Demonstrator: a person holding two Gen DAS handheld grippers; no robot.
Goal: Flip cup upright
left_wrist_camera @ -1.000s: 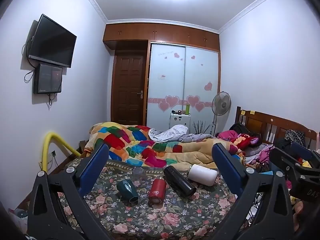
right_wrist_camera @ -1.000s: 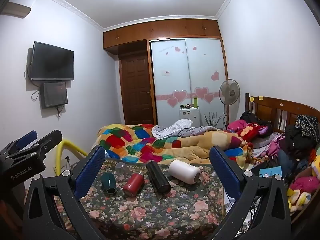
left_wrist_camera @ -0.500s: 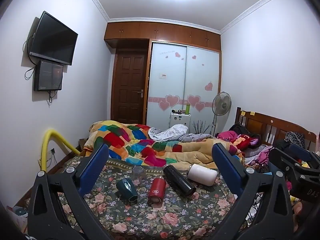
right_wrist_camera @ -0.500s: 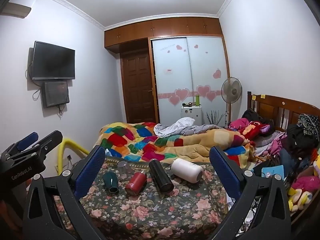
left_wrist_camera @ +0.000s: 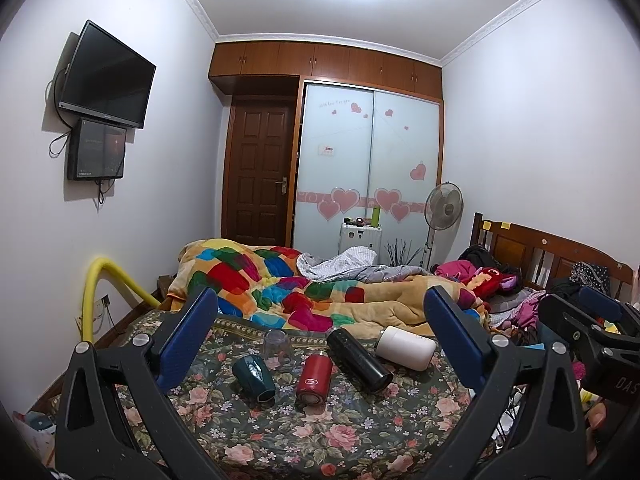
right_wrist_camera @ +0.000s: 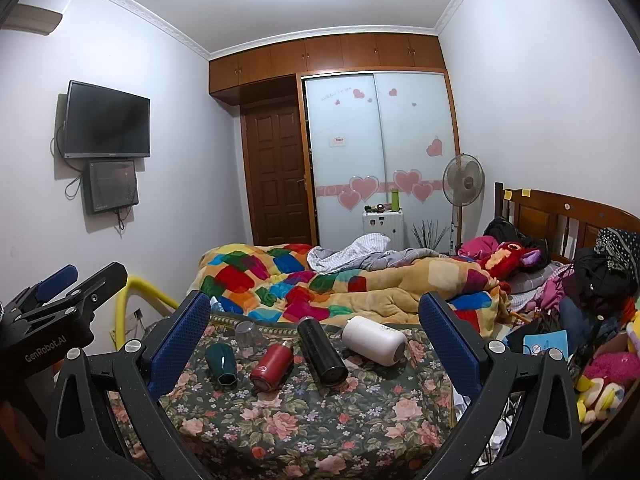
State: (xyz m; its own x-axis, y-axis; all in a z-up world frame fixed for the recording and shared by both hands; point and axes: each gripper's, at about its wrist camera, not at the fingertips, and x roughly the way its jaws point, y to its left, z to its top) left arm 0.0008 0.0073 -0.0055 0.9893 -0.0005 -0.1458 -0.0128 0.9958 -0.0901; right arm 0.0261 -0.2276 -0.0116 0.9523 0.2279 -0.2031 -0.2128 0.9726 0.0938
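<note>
Cups (left_wrist_camera: 253,376) lie toppled on the floral cloth (left_wrist_camera: 280,436), beyond both hand-held grippers (left_wrist_camera: 320,336) (right_wrist_camera: 316,332), fingers spread wide, empty.

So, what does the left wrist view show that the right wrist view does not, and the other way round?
Only the left wrist view shows the right gripper from outside, at its right edge. Only the right wrist view shows the left gripper from outside, an air conditioner and soft toys. Both show the same five vessels on the floral cloth: green cup, clear glass, red bottle, black flask, white flask.
</note>
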